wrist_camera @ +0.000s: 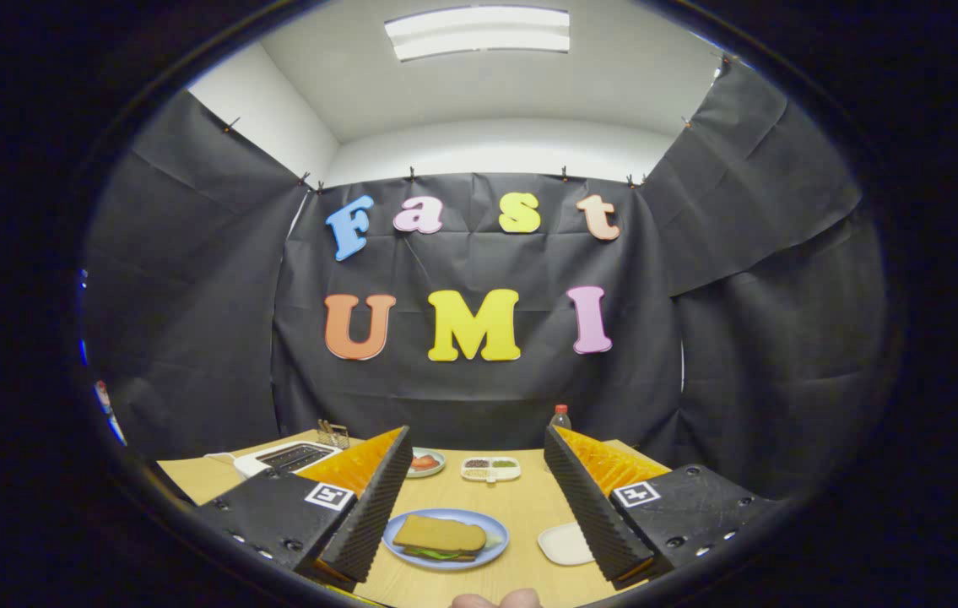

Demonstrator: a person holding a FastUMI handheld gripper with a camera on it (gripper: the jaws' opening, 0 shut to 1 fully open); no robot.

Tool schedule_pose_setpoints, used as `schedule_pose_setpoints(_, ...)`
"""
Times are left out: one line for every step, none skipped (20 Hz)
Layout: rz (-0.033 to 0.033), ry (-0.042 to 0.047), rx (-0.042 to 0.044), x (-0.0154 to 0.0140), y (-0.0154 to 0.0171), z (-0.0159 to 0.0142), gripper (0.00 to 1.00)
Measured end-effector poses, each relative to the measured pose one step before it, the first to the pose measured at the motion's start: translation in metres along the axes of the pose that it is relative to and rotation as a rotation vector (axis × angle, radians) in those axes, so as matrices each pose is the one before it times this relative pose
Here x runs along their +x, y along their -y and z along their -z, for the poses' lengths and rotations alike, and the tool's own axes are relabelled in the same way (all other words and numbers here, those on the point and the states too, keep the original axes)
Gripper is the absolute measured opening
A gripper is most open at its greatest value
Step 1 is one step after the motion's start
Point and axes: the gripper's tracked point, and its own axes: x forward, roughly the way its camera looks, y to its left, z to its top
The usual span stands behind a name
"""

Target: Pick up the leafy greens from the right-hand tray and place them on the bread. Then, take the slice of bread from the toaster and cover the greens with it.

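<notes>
Gripper (474, 498) spread wide, empty, above blue plate (491, 549); top bread slice (441, 533) covers greens (436, 554), sandwich looks assembled.

The claw (474, 507) is held level, its two fingers (373, 507) spread wide apart and gripping nothing. The tips of the person's fingers (495, 599) peek in just behind them.
</notes>
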Motion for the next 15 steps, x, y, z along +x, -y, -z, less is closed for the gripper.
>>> schedule_pose_setpoints(-0.00335,0.0009,0.00087,0.00092,-0.00135,0.00114,0.95)
schedule_pose_setpoints(-0.00094,-0.00053,0.00161,-0.00087,-0.00174,0.00025,0.95)
schedule_pose_setpoints(-0.00402,-0.00218,0.0001,0.0002,-0.00135,0.00043,0.95)
schedule_pose_setpoints(-0.00179,-0.00195,0.00041,-0.00074,-0.00112,0.00058,0.95)
schedule_pose_setpoints(-0.00218,-0.00264,-0.00097,0.00102,0.00004,0.00053,0.95)
schedule_pose_setpoints(0.0004,-0.00191,0.00058,-0.00001,0.00028,0.00028,0.95)
schedule_pose_setpoints(0.00018,0.00012,0.00274,0.00071,-0.00014,-0.00027,0.95)
schedule_pose_setpoints(-0.0001,-0.00127,-0.00013,0.00032,-0.00083,-0.0001,0.95)
schedule_pose_setpoints(-0.00236,-0.00011,-0.00129,-0.00031,-0.00105,0.00044,0.95)
schedule_pose_setpoints(-0.00283,-0.00121,0.0011,-0.00063,-0.00132,0.0,0.95)
schedule_pose_setpoints(-0.00235,0.00038,0.00155,-0.00018,-0.00085,-0.00001,0.95)
schedule_pose_setpoints(-0.00188,-0.00086,0.00052,-0.00002,-0.0009,-0.00002,0.95)
schedule_pose_setpoints(-0.00099,0.00024,-0.00015,0.00008,-0.00031,0.00096,0.95)
schedule_pose_setpoints(-0.00118,0.00029,-0.00019,-0.00023,-0.00061,-0.00074,0.95)
schedule_pose_setpoints(0.00065,0.00197,-0.0008,0.00024,-0.00071,-0.00013,0.95)
